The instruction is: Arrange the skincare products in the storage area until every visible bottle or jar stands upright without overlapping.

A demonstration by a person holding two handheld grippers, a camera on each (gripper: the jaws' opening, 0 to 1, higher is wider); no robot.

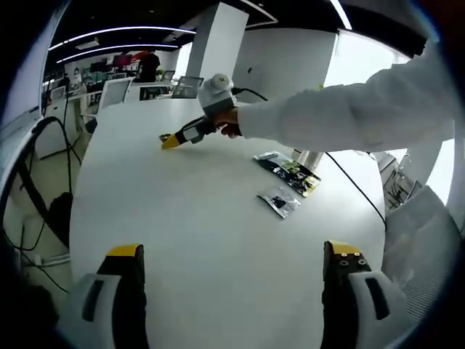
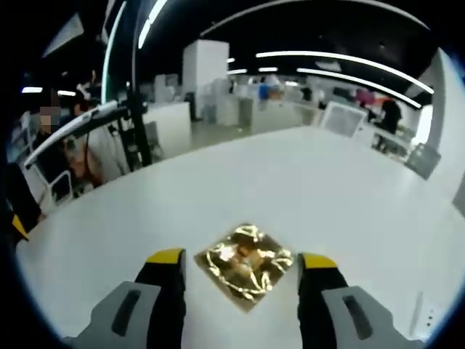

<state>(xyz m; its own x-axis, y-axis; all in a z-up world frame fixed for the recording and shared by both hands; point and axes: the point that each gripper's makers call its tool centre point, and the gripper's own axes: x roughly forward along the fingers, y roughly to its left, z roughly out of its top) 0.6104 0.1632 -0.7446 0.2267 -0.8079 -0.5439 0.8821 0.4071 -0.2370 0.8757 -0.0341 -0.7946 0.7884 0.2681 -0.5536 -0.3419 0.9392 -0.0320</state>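
Note:
A gold foil sachet (image 2: 245, 273) lies flat on the white table (image 2: 290, 189), between the two yellow-tipped jaws of my right gripper (image 2: 242, 259). The jaws stand open and flank the sachet closely on both sides. In the left gripper view, the right gripper (image 1: 169, 140) reaches in at the far side of the table, held by a hand (image 1: 227, 122) in a white sleeve. My left gripper (image 1: 232, 253) hovers open above the near part of the table (image 1: 182, 211), with nothing between its jaws. Two flat sachets, a dark one (image 1: 288, 171) and a smaller grey one (image 1: 278, 201), lie to the right.
A black cable (image 1: 356, 190) trails across the table past a metallic cylinder (image 1: 311, 157). The table's left edge drops to a floor with cables (image 1: 33, 218). Chairs (image 1: 112, 92) and desks stand behind. A person (image 2: 87, 149) is beyond the far table edge.

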